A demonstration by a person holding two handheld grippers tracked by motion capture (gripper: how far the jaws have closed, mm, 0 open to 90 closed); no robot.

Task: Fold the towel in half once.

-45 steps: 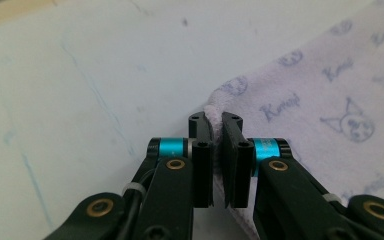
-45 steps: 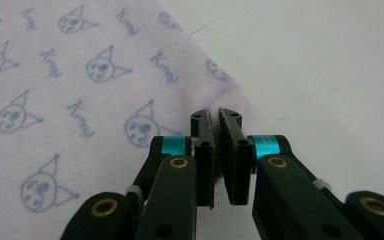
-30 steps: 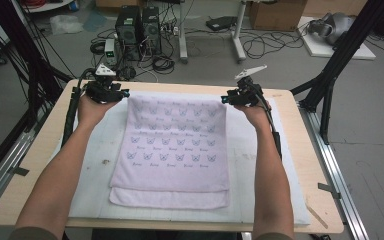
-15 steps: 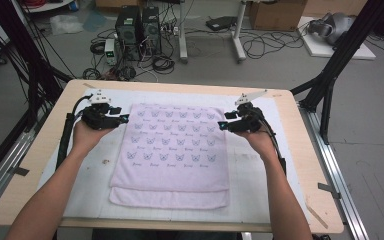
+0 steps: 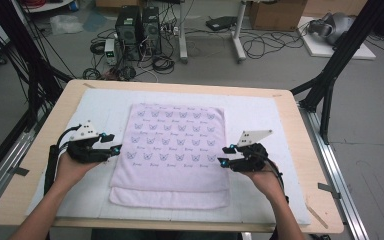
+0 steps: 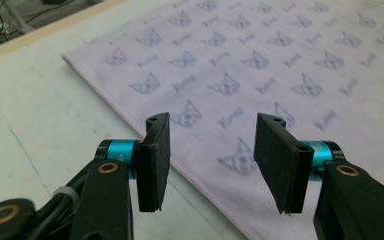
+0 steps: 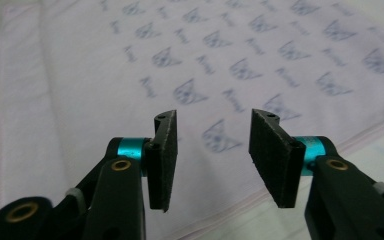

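A pale lilac towel (image 5: 175,150) printed with small cat faces lies folded flat on the white mat (image 5: 260,115), its lower layer sticking out toward the front. At the towel's left edge my left gripper (image 5: 116,149) stands open, nothing between its jaws. In the left gripper view the left gripper (image 6: 210,150) hovers over the towel (image 6: 260,65) edge. By the towel's right edge my right gripper (image 5: 223,156) is open too. The right gripper (image 7: 212,150) in its own view sits above the towel (image 7: 130,65) near its hem.
The mat covers a wooden table (image 5: 300,140) with a metal frame. Behind the table, on the floor, are computer towers (image 5: 137,25), tangled cables (image 5: 260,45) and a cardboard box (image 5: 275,12). Black poles (image 5: 345,50) stand at the right.
Both grippers have moved from the towel's far corners toward the person, along the towel's sides, to about its middle. The towel looks unmoved.
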